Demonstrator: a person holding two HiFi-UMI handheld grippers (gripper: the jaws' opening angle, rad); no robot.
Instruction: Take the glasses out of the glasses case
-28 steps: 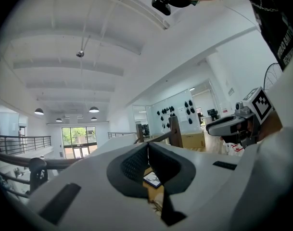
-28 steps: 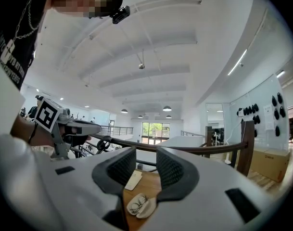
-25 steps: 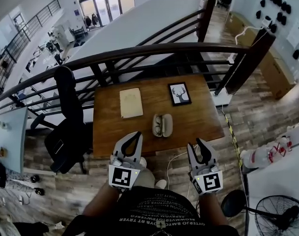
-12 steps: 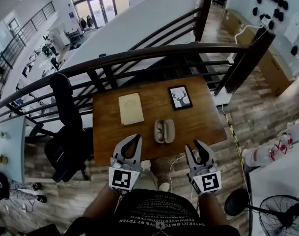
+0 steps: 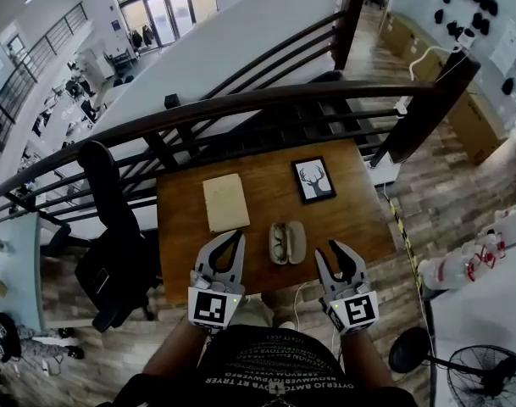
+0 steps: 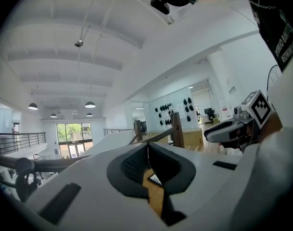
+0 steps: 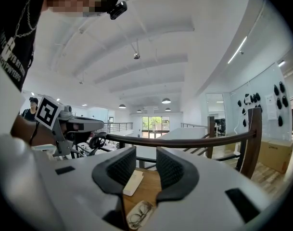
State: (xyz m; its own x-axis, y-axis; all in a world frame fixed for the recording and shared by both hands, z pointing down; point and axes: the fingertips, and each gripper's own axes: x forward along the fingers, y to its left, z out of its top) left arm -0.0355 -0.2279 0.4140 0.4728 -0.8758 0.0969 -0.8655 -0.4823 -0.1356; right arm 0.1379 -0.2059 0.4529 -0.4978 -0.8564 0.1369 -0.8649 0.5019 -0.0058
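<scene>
Two tools poised before the open glasses case (image 5: 296, 241): left gripper (image 5: 233, 238) closed empty, right gripper (image 5: 327, 251) agape, glasses (image 5: 279, 243) next to pinch.

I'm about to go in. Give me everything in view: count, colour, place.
table: one, brown wood, below the railing
glasses case: one, pale, open, near the table's front edge
glasses: one pair, dark thin rims, in the case's left half
book: one, beige, behind and left of the case
framed picture: one, black frame, deer drawing, back right
office chair: one, black, left of the table
railing: one, dark, behind the table
fan: one, black, floor, lower right
left gripper: white, shut, empty, left of the case
right gripper: white, open, empty, right of the case
</scene>
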